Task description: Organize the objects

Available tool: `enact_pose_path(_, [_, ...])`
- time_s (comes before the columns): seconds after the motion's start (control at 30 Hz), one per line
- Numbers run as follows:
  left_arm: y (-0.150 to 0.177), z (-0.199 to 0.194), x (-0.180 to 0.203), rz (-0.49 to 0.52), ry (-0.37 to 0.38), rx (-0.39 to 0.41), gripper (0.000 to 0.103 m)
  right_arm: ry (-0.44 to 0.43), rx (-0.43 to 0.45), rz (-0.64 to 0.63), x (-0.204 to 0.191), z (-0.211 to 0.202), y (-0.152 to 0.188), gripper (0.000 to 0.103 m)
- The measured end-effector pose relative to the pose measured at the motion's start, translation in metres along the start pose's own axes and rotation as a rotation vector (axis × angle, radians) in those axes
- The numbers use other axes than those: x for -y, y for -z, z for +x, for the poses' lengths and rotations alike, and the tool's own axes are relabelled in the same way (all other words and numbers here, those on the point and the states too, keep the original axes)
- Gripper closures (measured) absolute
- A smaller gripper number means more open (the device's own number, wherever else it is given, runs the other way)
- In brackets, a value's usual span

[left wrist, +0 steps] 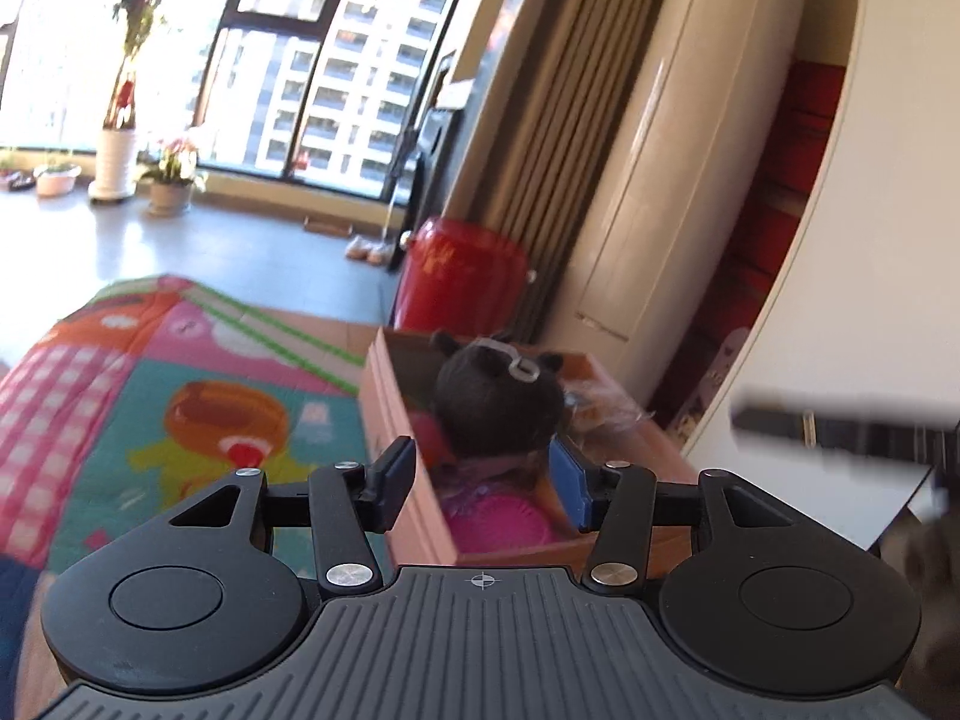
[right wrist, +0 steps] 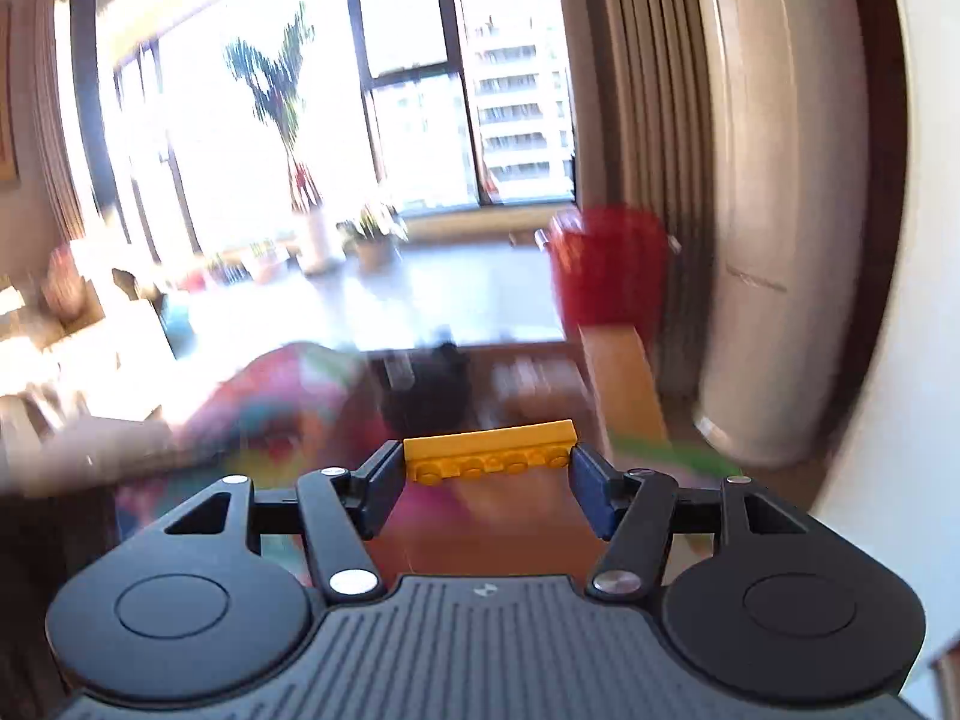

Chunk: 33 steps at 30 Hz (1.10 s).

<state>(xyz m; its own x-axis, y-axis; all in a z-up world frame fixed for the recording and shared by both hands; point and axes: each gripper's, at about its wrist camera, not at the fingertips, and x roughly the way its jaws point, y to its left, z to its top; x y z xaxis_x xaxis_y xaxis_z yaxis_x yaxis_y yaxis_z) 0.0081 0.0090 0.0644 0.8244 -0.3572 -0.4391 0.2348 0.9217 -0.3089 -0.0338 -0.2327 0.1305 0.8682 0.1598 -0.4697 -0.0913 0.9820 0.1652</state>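
Note:
My left gripper is open above a wooden box that holds a dark plush toy and pink toys. The plush sits between and beyond the jaws; I cannot tell if they touch it. My right gripper is shut on a long yellow building brick, held endwise between the pads, in the air. The right view is blurred; the dark plush and the box's wall show behind the brick.
A colourful play mat lies left of the box. A red bin, a curtain and a white standing air conditioner are behind it. A white curved wall is at right. Potted plants stand by the window.

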Motion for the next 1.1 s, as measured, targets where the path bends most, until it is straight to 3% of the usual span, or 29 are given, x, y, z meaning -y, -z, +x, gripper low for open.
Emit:
enact_pose_path(0.03, [0.002, 0.001, -0.003, -0.009, -0.004, -0.018, 0.049, -0.015, 0.001, 0.007, -0.001, 0.009, -0.011, 0.023])
enact_pose_path(0.1, [0.003, -0.001, -0.009, -0.026, -0.02, -0.045, 0.049, 0.004, -0.005, 0.017, -0.001, 0.024, -0.021, 0.016])
enact_pose_path(0.2, [0.002, -0.001, -0.017, -0.042, -0.012, -0.06, 0.049, 0.058, -0.031, -0.017, 0.004, 0.03, -0.011, 0.016])
enact_pose_path(0.37, [-0.002, 0.018, -0.013, -0.036, 0.005, -0.082, 0.049, 0.082, -0.14, -0.134, 0.018, 0.032, 0.035, 0.016])
enact_pose_path(0.57, [0.001, 0.055, -0.011, 0.032, -0.117, -0.149, 0.049, 0.196, -0.176, -0.325, 0.01, 0.055, 0.063, 0.023])
enact_pose_path(0.6, [0.002, 0.058, -0.016, 0.034, -0.136, -0.156, 0.045, 0.203, -0.172, -0.339, 0.009, 0.059, 0.064, 0.023])
enact_pose_path(0.63, [0.003, 0.06, -0.021, 0.033, -0.142, -0.154, 0.033, 0.198, -0.175, -0.347, 0.007, 0.063, 0.063, 0.023])
enact_pose_path(0.7, [0.003, 0.058, -0.034, 0.028, -0.168, -0.14, 0.019, 0.17, -0.184, -0.342, 0.002, 0.069, 0.063, 0.023])
enact_pose_path(0.73, [0.002, 0.057, -0.04, 0.023, -0.191, -0.125, 0.016, 0.168, -0.182, -0.346, -0.003, 0.071, 0.062, 0.023])
enact_pose_path(0.97, [-0.018, 0.06, -0.089, -0.001, -0.289, -0.091, 0.009, 0.139, -0.161, -0.358, -0.05, 0.105, 0.049, 0.022])
enact_pose_path(1.1, [-0.025, 0.04, -0.092, 0.006, -0.273, -0.022, 0.015, 0.19, -0.137, -0.359, -0.061, 0.111, 0.055, 0.019])
